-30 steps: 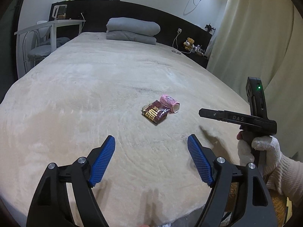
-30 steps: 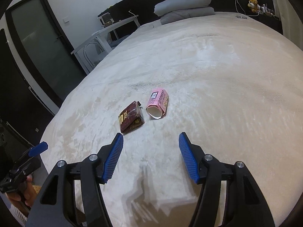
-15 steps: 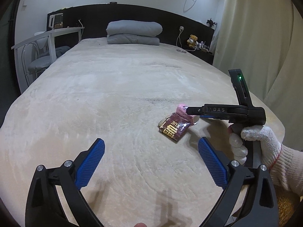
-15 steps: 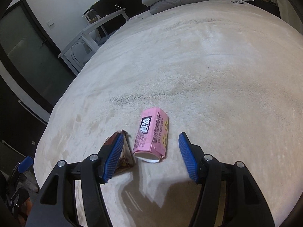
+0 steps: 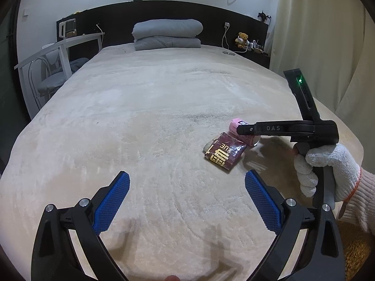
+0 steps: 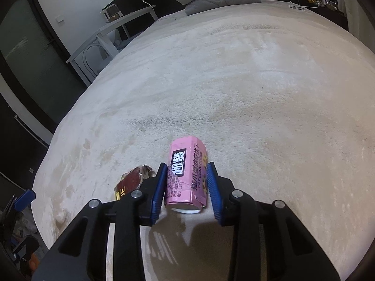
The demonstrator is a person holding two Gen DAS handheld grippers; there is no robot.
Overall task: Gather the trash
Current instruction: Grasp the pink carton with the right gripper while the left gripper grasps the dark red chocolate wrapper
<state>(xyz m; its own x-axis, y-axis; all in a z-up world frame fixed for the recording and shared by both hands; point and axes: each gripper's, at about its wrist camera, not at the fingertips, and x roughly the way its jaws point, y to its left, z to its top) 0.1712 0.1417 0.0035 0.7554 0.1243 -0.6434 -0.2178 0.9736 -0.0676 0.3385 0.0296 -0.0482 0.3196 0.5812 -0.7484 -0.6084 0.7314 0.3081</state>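
Bed [image 6: 269, 82] — right gripper [image 6: 186, 187] straddling pink carton [image 6: 186, 175], contact unclear.

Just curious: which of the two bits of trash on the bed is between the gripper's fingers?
The pink cookie box, between the right hand-held gripper pads; the dark red wrapper lies just outside.

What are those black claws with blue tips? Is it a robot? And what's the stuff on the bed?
No robot: a person holds one claw tool in each hand, and each tool has its own camera. The left gripper is open, hovering over the bed. The other picture looks along the right gripper, whose blue pads sit on both sides of a pink snack box; whether they squeeze it yet is unclear. Beside the box lies a dark red wrapper. Both are trash to collect.
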